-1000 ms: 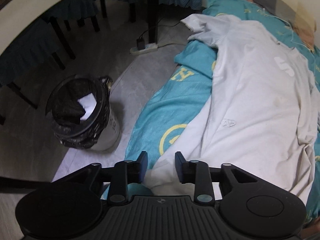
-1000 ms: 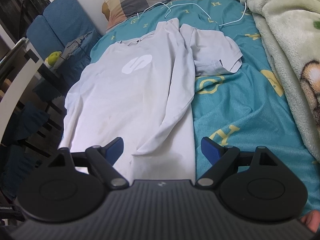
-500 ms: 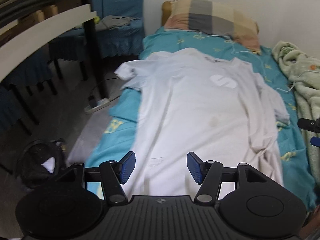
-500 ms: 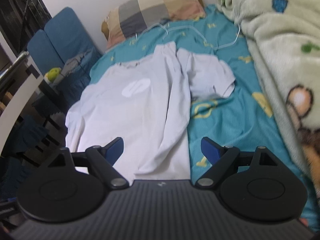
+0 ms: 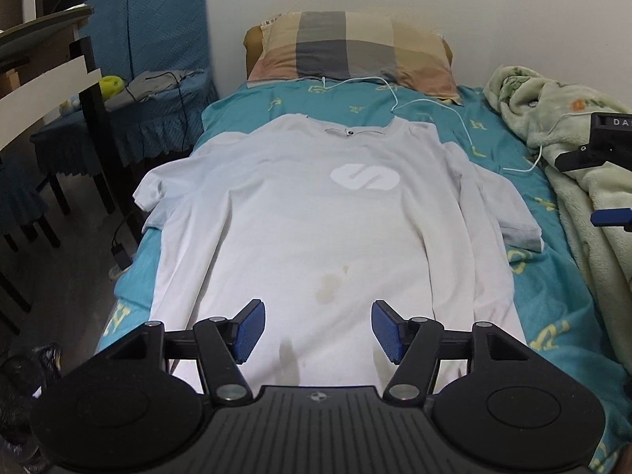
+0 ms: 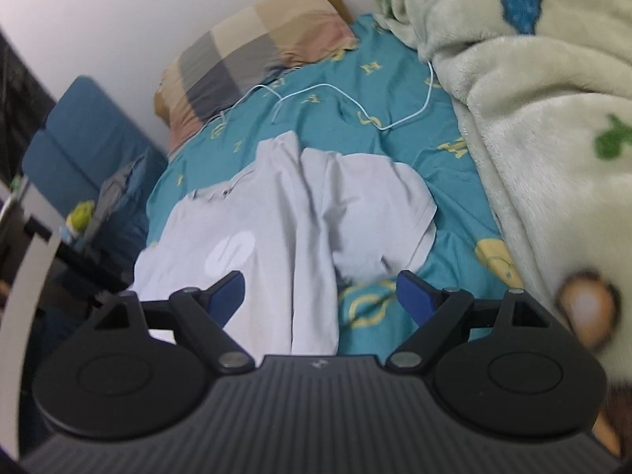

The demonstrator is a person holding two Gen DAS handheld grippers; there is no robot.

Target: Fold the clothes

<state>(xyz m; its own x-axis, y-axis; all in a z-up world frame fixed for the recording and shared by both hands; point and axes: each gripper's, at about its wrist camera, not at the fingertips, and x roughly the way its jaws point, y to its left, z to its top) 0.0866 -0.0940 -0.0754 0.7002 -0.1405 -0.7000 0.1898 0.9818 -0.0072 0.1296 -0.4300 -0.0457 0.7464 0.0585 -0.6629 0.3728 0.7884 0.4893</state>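
Observation:
A white T-shirt with a pale chest logo lies spread face up on the teal bed sheet, collar toward the pillow. Its right side is creased and its right sleeve lies folded beside the body. My left gripper is open and empty above the shirt's lower hem. My right gripper is open and empty above the shirt's right side, near the sleeve; it also shows at the right edge of the left wrist view.
A checked pillow lies at the bed head with a white cable trailing across the sheet. A green fleece blanket is piled along the right. Blue covered chairs and a table stand left of the bed.
My left gripper swung from the bed's left edge and floor bin to face up the bed, and opened wider. My right gripper moved forward toward the right sleeve.

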